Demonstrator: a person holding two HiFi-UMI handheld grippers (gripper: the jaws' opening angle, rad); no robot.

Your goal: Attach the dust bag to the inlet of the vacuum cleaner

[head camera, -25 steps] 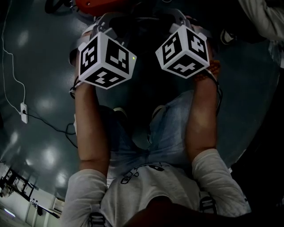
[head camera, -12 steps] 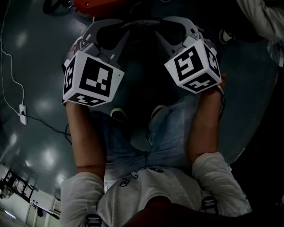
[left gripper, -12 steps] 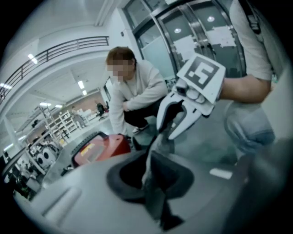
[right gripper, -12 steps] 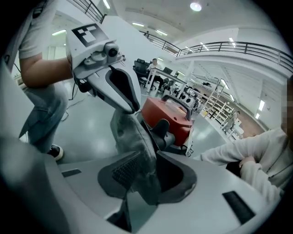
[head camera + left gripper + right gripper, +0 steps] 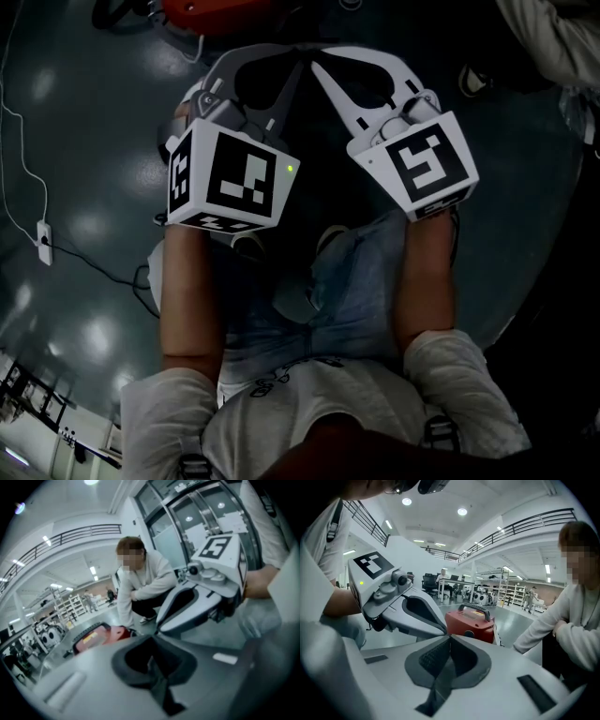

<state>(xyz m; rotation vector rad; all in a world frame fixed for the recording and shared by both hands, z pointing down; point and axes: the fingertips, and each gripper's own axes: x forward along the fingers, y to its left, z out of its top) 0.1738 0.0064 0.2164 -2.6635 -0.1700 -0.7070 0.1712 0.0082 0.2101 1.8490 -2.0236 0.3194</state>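
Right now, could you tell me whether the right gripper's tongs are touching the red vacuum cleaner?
Apart. The right gripper view shows the right gripper with its tongs shut on nothing, and the red vacuum cleaner standing on the floor well beyond their tips.

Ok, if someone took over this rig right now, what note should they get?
Left hand-held gripper: shut, nothing between its jaws, held above the floor.
Right hand-held gripper: shut, empty, beside the left one with the tips close together.
Red vacuum cleaner: on the floor ahead; a second person crouches near it.
Dust bag: in no view; the inlet cannot be made out.
Done: nothing shows the bag attached.
Left: find the bag, grasp it, fit it to the inlet.
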